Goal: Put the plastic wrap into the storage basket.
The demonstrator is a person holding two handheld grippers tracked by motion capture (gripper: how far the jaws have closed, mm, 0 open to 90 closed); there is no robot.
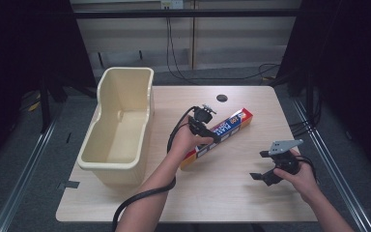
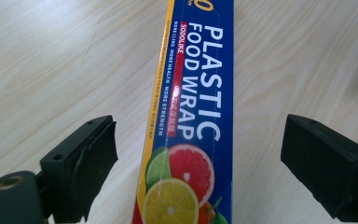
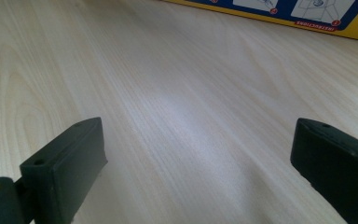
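Plastic wrap box (image 2: 191, 121) between spread left claw (image 2: 200, 168) jaws, on table (image 1: 232, 193)

Left tongs (image 1: 206, 126): jaws spread wide, forearm extended forward. Right tongs (image 1: 265, 169): jaws spread wide, held low near the surface (image 1: 232, 193), pointing leftward.

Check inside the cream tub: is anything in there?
The cream tub looks empty: bare floor and inner walls show in the high view. Its near wall hides the strip of floor right behind it, so that corner stays unconfirmed.
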